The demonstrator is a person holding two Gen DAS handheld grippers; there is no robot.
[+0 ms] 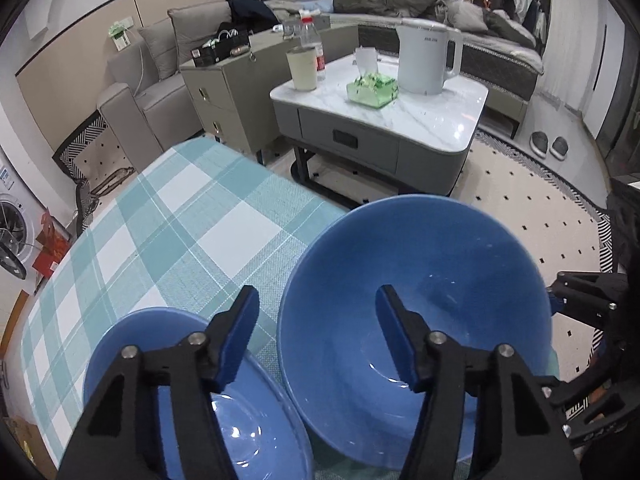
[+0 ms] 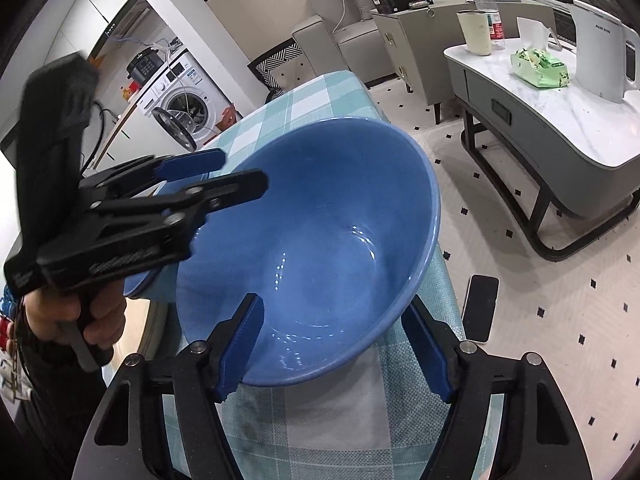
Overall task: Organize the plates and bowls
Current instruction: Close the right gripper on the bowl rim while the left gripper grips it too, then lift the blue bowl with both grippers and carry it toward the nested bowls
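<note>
A large blue bowl (image 1: pixel 420 264) (image 2: pixel 320 208) stands on the teal checked tablecloth (image 1: pixel 180 220) (image 2: pixel 320 92), close to the table's right edge. My left gripper (image 1: pixel 315 292) (image 2: pixel 245 171) straddles its left rim, one finger inside and one outside; the pads stand clear of the wall. My right gripper (image 2: pixel 333 302) (image 1: pixel 560 300) straddles the near right side, its left finger inside and its right finger outside under the rim, with a wide gap. A smaller blue dish (image 1: pixel 132 344) (image 2: pixel 140 280) sits just left of the bowl, partly under my left gripper.
Beyond the table stands a marble-topped coffee table (image 1: pixel 420 120) with a white kettle (image 1: pixel 424 56), a cup and a green tissue pack. A phone (image 2: pixel 480 308) lies on the floor by the table's right side. A washing machine (image 2: pixel 188 100) is at the far left.
</note>
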